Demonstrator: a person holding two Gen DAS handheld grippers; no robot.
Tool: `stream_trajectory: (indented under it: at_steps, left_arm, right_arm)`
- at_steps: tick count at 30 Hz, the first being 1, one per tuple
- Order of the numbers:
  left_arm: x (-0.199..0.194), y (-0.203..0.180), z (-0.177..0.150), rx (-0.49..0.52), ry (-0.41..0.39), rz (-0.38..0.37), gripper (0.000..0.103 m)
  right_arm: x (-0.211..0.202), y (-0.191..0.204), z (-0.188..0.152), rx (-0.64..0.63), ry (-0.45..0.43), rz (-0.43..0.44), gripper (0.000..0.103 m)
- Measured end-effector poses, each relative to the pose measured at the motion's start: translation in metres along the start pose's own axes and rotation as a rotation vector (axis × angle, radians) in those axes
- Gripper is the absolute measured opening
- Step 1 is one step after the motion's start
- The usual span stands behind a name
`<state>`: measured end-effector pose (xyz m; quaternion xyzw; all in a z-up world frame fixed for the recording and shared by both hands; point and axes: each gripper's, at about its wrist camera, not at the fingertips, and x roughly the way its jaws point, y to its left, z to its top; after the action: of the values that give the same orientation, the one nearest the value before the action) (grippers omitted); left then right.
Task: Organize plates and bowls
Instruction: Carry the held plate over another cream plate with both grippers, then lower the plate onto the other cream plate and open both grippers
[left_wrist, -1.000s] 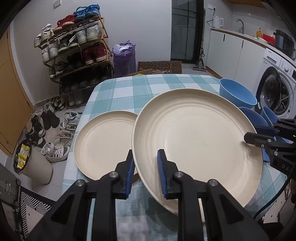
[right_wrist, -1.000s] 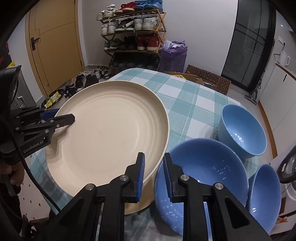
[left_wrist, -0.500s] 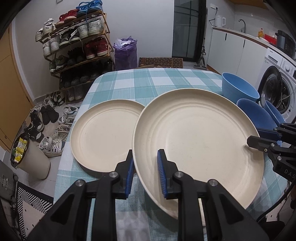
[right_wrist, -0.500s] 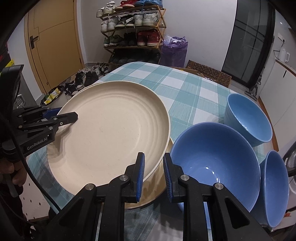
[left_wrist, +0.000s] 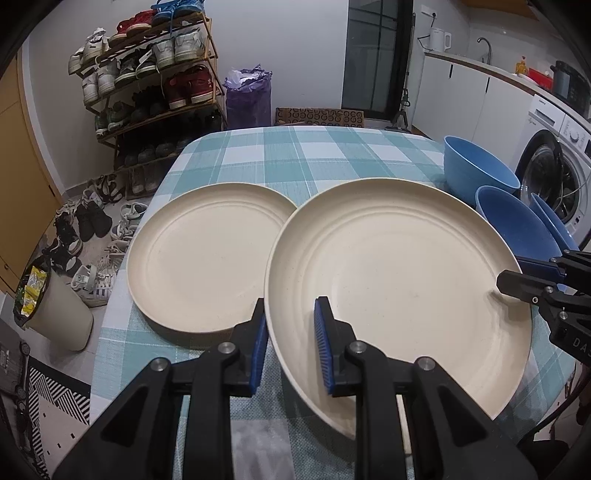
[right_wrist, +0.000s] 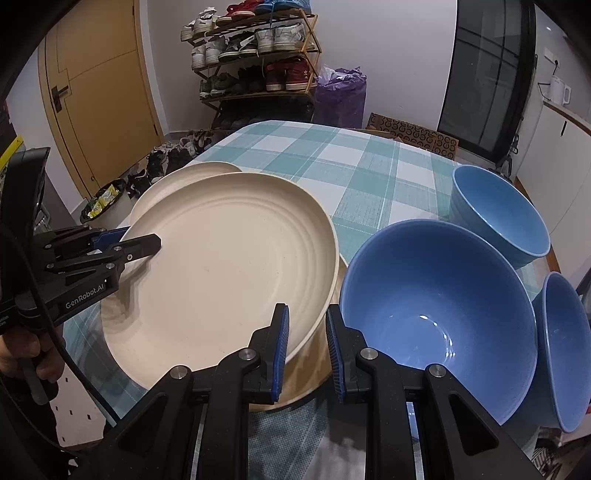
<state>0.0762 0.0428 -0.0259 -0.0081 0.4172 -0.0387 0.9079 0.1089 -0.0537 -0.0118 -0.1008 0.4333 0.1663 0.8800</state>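
Observation:
I hold a large cream plate (left_wrist: 399, 277) (right_wrist: 229, 266) by its rim from two sides, a little above the checked table (left_wrist: 314, 155). My left gripper (left_wrist: 290, 325) is shut on its near-left rim and shows in the right wrist view as a black finger (right_wrist: 147, 243) lying on the plate. My right gripper (right_wrist: 306, 321) is shut on the opposite rim. A second cream plate (left_wrist: 207, 254) lies flat to the left. Another cream rim (right_wrist: 314, 376) shows under the held plate. Three blue bowls (right_wrist: 436, 317) (right_wrist: 498, 210) (right_wrist: 565, 350) stand close on the right.
The table's left edge (left_wrist: 110, 314) drops to a floor with scattered shoes, a bin (left_wrist: 55, 314) and a shoe rack (left_wrist: 147, 92). A washing machine (left_wrist: 554, 173) stands behind the bowls. A person's hand (right_wrist: 22, 354) grips the left tool.
Both grippers have sunk toward the table with the large plate held between them. The bowls and the second plate have not moved.

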Motion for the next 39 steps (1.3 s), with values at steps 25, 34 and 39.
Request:
stream_trajectory:
  at_steps: [25,34,39]
  left_arm:
    - [0.012,-0.007,-0.008,0.046,0.027,0.018,0.022]
    - [0.029,-0.011,-0.001,0.055,0.036,0.007,0.023]
    - [0.034,-0.016,0.003,0.071,0.036,0.009,0.023]
  right_arm:
    - [0.009,0.007,-0.031,0.059,-0.003,-0.009,0.021]
    - [0.013,0.008,-0.031,0.038,0.002,-0.061,0.021]
    - [0.014,0.007,-0.035,0.04,0.001,-0.092,0.022]
